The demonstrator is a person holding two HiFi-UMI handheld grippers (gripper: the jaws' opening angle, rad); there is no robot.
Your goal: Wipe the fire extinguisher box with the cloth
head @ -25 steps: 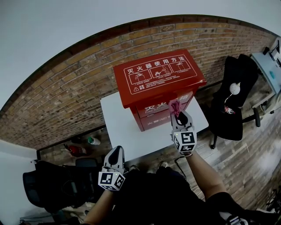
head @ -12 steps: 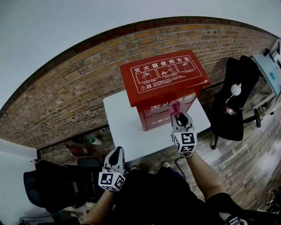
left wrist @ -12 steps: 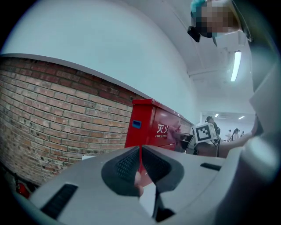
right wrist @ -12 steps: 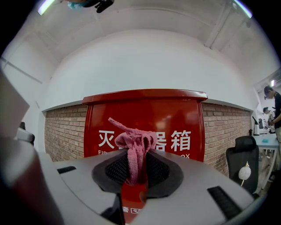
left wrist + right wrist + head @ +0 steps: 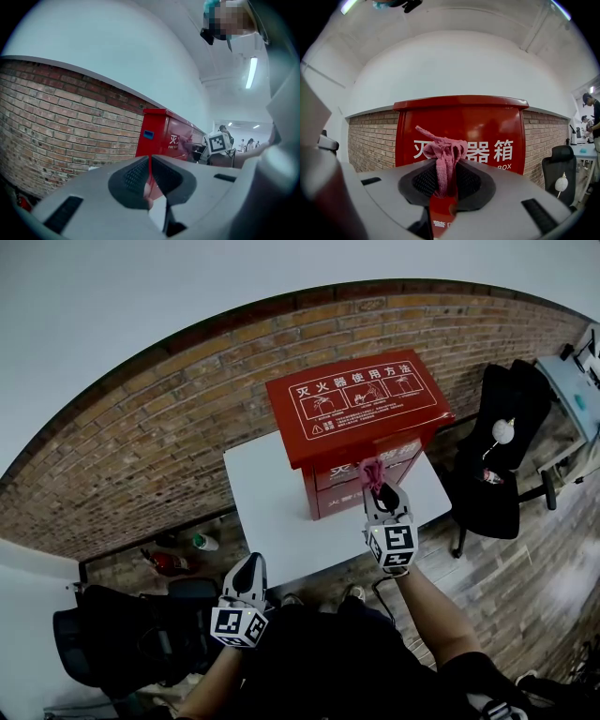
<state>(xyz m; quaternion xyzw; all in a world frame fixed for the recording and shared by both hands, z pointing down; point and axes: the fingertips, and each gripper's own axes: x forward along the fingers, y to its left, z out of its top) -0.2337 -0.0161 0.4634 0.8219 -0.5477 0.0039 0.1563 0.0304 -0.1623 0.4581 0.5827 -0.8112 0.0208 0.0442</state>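
Nearest, two grippers: left gripper (image 5: 247, 566) low, short of the worktop, jaws together on nothing; right gripper (image 5: 381, 489) with jaws clamped on one pink cloth (image 5: 372, 469), held at the front of one red fire extinguisher box (image 5: 361, 401). One white worktop (image 5: 270, 507) beneath. Beyond, a brick wall (image 5: 141, 437) and one black office chair (image 5: 495, 460).

We saw the fire extinguisher box (image 5: 361, 413) as smooth, red-painted sheet that looked like metal. Its front was glossy enough to catch pale reflections, and it carried flat white print. The cloth (image 5: 443, 157) was pink, coarse and open-woven, rough and matt. It was bunched between the dark pads (image 5: 424, 181) of the right hand-held gripper (image 5: 446, 183), and those pads bore a fine gridded texture. That gripper's shell and the left hand-held gripper (image 5: 150, 178) both looked like smooth, matt grey plastic. The counter (image 5: 272, 507) was white, smooth and matt. The far wall (image 5: 141, 446) was rough, matt brick. The floor (image 5: 553, 568) at right showed wood-look planks with a faint sheen.
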